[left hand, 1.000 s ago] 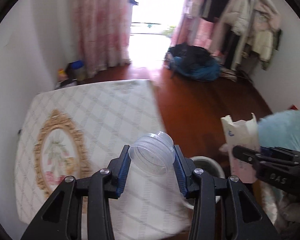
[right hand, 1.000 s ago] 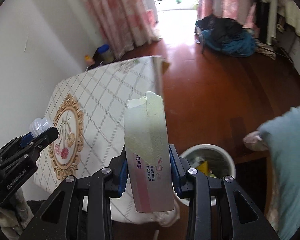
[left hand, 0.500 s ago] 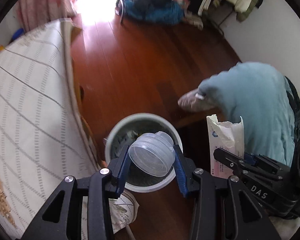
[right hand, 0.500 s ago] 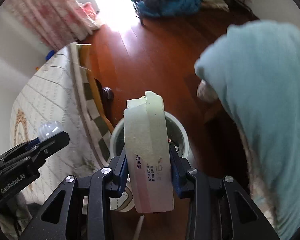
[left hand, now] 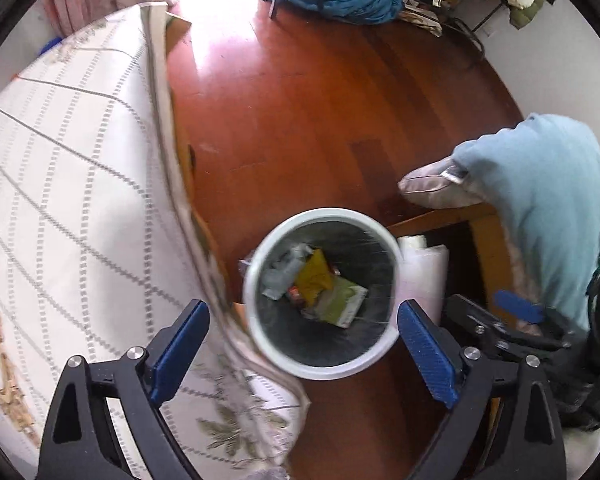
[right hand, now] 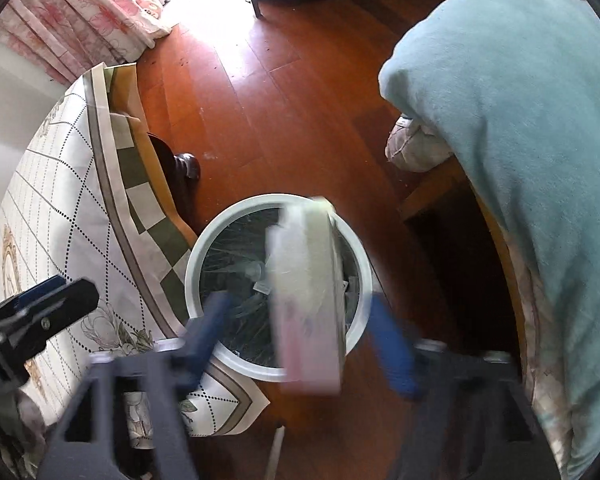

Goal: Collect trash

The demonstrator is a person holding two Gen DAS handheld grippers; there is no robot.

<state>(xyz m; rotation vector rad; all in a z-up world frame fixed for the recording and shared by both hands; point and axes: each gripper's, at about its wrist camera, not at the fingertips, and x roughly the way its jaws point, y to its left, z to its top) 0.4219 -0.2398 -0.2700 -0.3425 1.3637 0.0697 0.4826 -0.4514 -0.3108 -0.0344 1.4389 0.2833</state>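
Half a second ago my left hand-held gripper (left hand: 302,340) clamped a clear plastic cap; now its jaws gape empty over the white trash bin (left hand: 374,236), so that piece is binned. My right hand-held gripper (right hand: 300,344) has also spread wide, and the pale, pink-printed carton (right hand: 304,300), blurred, is dropping free just above the bin's mouth.

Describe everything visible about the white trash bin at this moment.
The trash bin is round, with a white rim and a dark inside. It stands upright on the red-brown wooden floor, close beside the tablecloth's hanging edge. Inside lie a yellow wrapper, a green-white packet and grey scraps. A blurred carton shows above its opening.
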